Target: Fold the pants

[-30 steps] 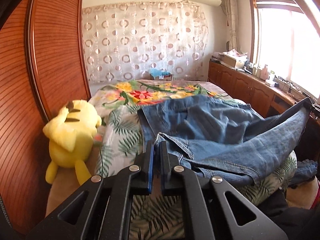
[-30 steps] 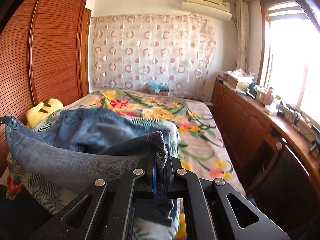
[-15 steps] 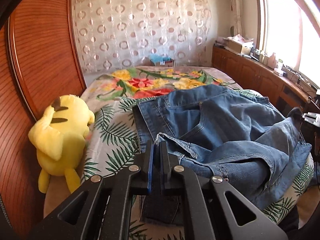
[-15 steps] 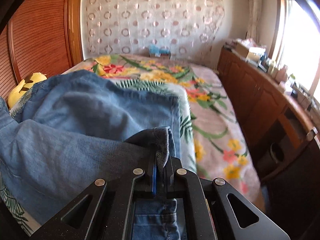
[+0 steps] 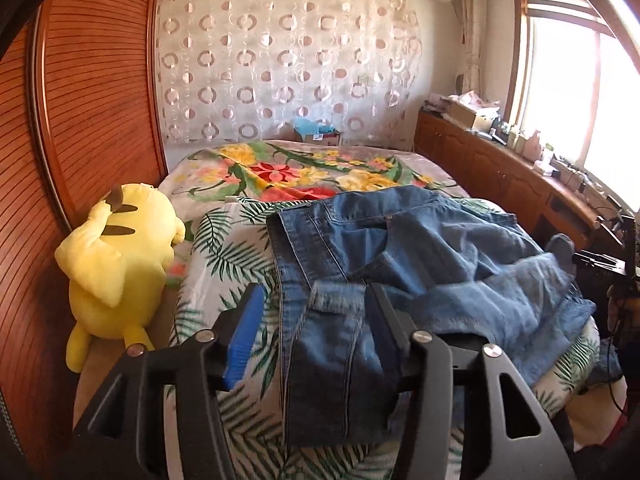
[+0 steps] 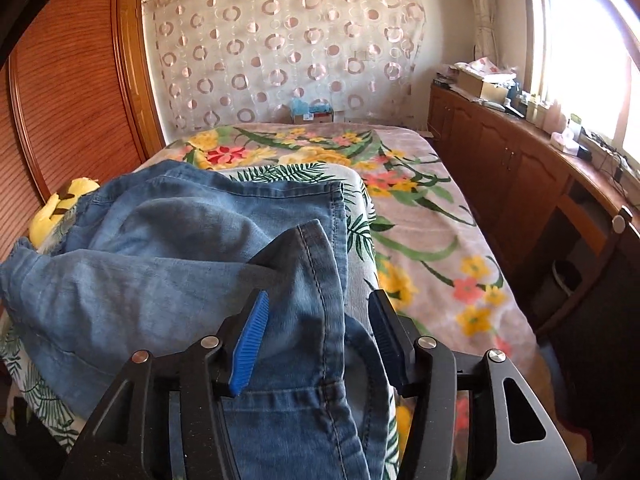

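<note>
Your left tool [image 5: 314, 312] has just been opening: its jaws stand apart, and the folded hem of a jeans [image 5: 400, 264] leg lies between them without either pad pressing on it. The blue pad [image 5: 244, 336] on one finger is clear of the cloth; the dark finger opposite sits right beside the hem, and whether it touches you cannot tell.

Your right tool [image 6: 318, 328] has likewise just been opening. Its jaws are apart, with a stitched edge of the jeans [image 6: 180, 248] draped loosely between them, free of both pads.

The jeans lie spread on the bed [image 5: 224, 248], on the palm-leaf print sheet at its near end, with the waistband toward the far side and the legs doubled back over the seat in soft, uneven folds. The far half of the bed shows a floral blanket [image 6: 420, 200].

A yellow plush toy [image 5: 120, 264] sits at the bed's edge against the wooden wardrobe [image 5: 88, 100], just beside the jeans but not touching them. A wooden bench [image 6: 520, 160] carrying boxes and bottles runs under the window [image 6: 580, 48].
</note>
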### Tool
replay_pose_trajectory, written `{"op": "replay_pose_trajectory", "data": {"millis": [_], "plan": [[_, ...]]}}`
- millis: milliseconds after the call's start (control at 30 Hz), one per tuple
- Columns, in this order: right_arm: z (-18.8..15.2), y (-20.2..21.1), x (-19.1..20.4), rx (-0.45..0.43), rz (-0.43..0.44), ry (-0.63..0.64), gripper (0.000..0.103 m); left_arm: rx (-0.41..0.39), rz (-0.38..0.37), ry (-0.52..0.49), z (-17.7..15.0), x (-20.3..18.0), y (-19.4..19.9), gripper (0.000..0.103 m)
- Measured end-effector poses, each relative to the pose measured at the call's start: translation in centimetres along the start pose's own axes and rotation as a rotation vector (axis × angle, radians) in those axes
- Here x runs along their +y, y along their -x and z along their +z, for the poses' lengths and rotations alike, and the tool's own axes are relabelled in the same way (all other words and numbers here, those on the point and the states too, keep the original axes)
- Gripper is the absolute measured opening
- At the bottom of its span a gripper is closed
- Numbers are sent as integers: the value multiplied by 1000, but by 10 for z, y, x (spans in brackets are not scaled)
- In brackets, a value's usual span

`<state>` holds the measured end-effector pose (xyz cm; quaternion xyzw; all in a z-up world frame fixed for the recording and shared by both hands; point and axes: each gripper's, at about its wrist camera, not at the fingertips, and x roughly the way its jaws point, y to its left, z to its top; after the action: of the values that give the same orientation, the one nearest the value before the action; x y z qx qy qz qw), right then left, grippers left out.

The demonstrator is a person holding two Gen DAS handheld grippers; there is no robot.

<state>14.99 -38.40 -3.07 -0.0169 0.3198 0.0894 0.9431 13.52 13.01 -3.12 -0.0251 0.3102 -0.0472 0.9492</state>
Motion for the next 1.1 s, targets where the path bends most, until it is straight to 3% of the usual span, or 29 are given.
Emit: {"op": "replay_pose_trajectory", "data": {"millis": [333,633,867,1100], "plan": [[-31,14,-14,47,36,9,68,150,-16,25,-73,11,-18,54],[-23,8,-27,87,63,-17,69,178,-120,38,-79,5,-38,54],[-23,9,-27,103,78,-14,69,156,-106,9,-78,1,-29,23],[-13,2,-22,105,102,-6,68,139,-74,-32,-75,-5,-23,18]]}}
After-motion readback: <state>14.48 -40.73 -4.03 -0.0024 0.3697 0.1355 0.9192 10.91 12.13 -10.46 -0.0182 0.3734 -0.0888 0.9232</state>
